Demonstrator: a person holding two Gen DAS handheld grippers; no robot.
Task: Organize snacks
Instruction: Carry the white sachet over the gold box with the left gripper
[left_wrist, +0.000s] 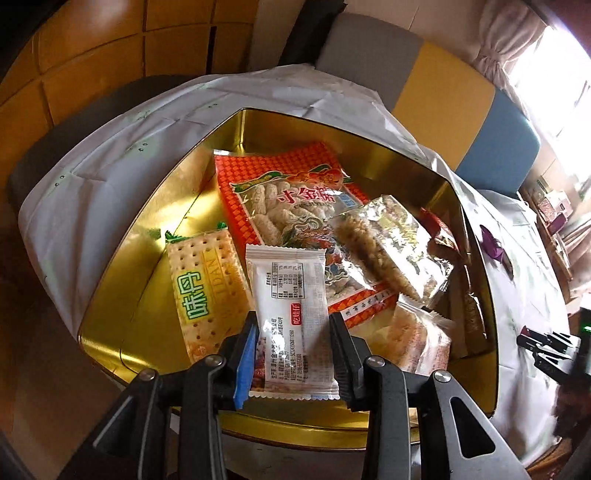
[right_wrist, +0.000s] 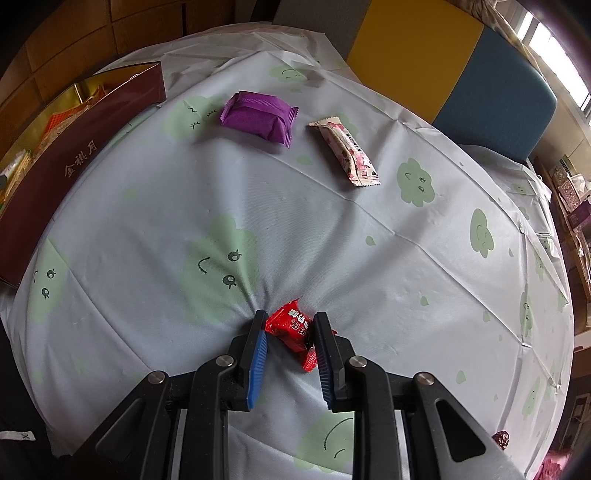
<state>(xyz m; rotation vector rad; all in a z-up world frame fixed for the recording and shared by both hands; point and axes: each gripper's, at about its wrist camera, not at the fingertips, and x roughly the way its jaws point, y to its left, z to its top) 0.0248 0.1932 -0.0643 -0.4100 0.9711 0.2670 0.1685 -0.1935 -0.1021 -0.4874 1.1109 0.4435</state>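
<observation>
Left gripper (left_wrist: 293, 349): you're pinching the white sachet (left_wrist: 291, 321) over the gold tin (left_wrist: 122, 288); let go early and it lands on the rim.
Right gripper (right_wrist: 290, 334): jaws narrow around the red candy (right_wrist: 291, 328) on the tablecloth (right_wrist: 369, 258), contact unclear; bunched cloth could snag.

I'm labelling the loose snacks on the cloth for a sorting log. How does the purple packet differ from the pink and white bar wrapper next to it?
The purple packet is plain, one solid colour; the pink and white bar wrapper is printed with a pattern and text. The purple packet is squat and puffy, the bar wrapper long and narrow. The purple packet lies nearer the maroon tin, the bar wrapper farther right. Both lie flat on the tablecloth, sealed, untouched by either gripper.
</observation>
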